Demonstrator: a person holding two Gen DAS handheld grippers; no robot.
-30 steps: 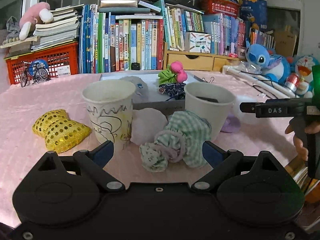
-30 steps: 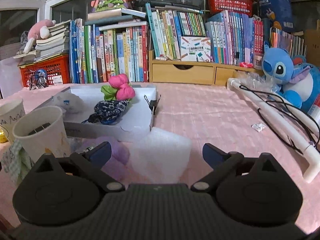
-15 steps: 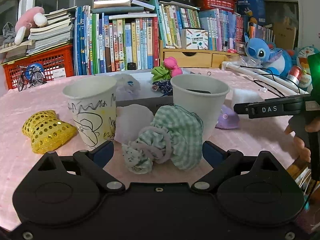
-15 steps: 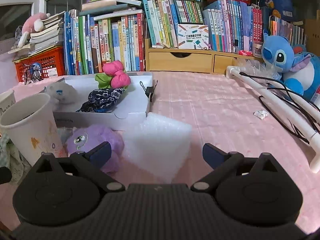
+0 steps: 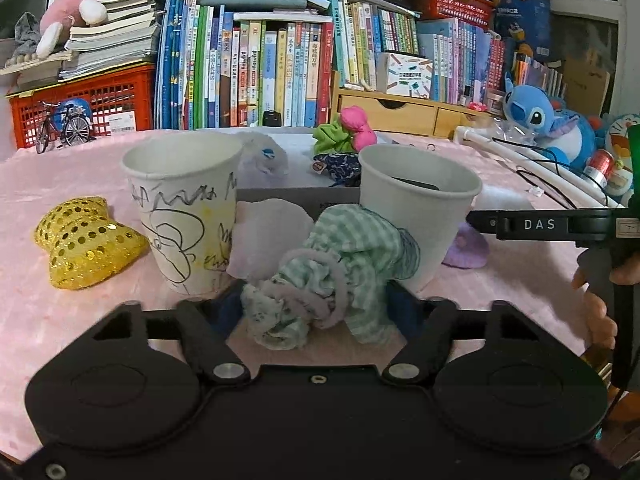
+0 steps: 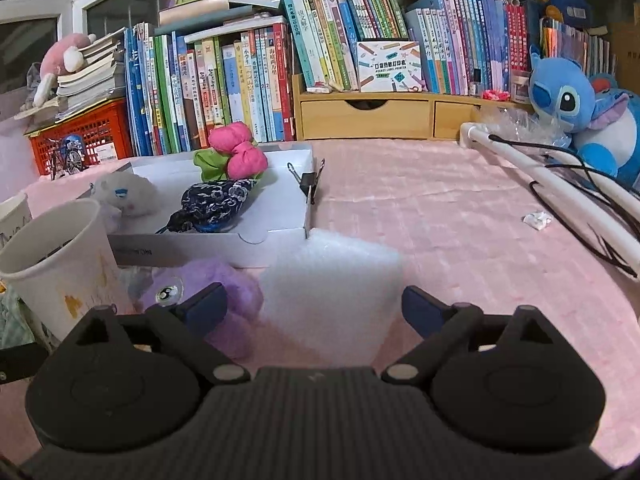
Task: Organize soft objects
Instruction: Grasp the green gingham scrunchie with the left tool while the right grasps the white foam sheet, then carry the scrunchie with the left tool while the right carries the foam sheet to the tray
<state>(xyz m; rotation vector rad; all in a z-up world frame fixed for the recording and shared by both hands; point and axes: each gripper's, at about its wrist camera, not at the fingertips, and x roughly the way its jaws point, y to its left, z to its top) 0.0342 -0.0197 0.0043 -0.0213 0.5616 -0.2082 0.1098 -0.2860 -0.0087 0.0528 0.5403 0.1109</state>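
My left gripper (image 5: 314, 310) is closed in around a bundle of green checked cloth with a pink hair tie (image 5: 328, 276) on the pink cloth, its fingers against both sides of it. My right gripper (image 6: 314, 306) is open around a white foam block (image 6: 332, 280), with a purple plush (image 6: 208, 292) at its left finger. A white tray (image 6: 272, 232) behind holds a pink-and-green bow (image 6: 234, 158), a dark blue floral pouch (image 6: 216, 204) and a white plush (image 6: 124, 196). A gold sequin bow (image 5: 86, 242) lies at the left.
Two paper cups (image 5: 182, 212) (image 5: 416, 204) stand just behind the checked cloth, with a pale cloth (image 5: 268, 236) between them. A binder clip (image 6: 308, 184) grips the tray's corner. Books, a red crate (image 5: 80, 100), a blue plush (image 6: 576, 116) and a white pipe with cables (image 6: 552, 184) line the back and right.
My left gripper moved forward to the checked cloth and its fingers narrowed onto it. My right gripper moved forward and down toward the foam block; the purple plush came into view.
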